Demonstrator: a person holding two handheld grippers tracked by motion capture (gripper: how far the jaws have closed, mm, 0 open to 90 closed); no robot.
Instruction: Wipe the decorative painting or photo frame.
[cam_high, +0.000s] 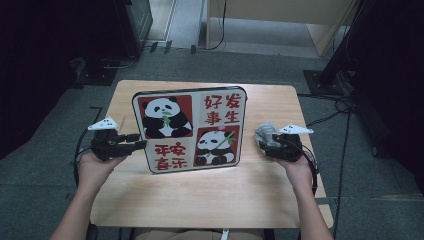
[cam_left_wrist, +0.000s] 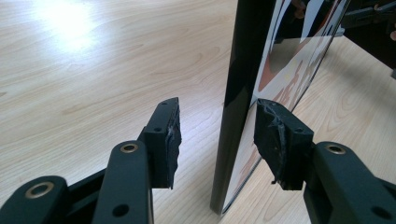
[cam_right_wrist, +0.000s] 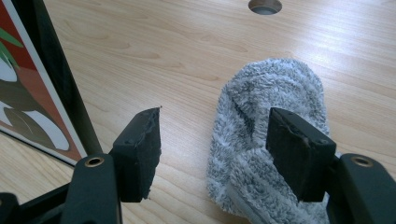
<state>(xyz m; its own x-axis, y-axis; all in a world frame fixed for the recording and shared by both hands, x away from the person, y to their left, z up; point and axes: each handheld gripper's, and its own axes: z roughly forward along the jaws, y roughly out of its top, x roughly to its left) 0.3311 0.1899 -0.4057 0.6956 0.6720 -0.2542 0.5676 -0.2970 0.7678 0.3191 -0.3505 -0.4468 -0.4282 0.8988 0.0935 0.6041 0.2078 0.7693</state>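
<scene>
My left tongs (cam_left_wrist: 217, 140) straddle the panda board's (cam_high: 190, 127) edge, seemingly untouched. My right tongs (cam_right_wrist: 212, 154) stand apart over the grey cloth (cam_right_wrist: 261, 140) on the tabletop (cam_high: 210, 195).

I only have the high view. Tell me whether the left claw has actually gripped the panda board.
Observer: Not gripped. The left claw straddles the black edge of the panda board, with a gap at the back-side pad.
Operator: Now report the right claw.
Observer: The right claw is open, one pad over the grey fluffy cloth, the other over bare table.
Operator: Tell me what lies beyond the cloth.
Observer: A round cable hole in the table.
</scene>
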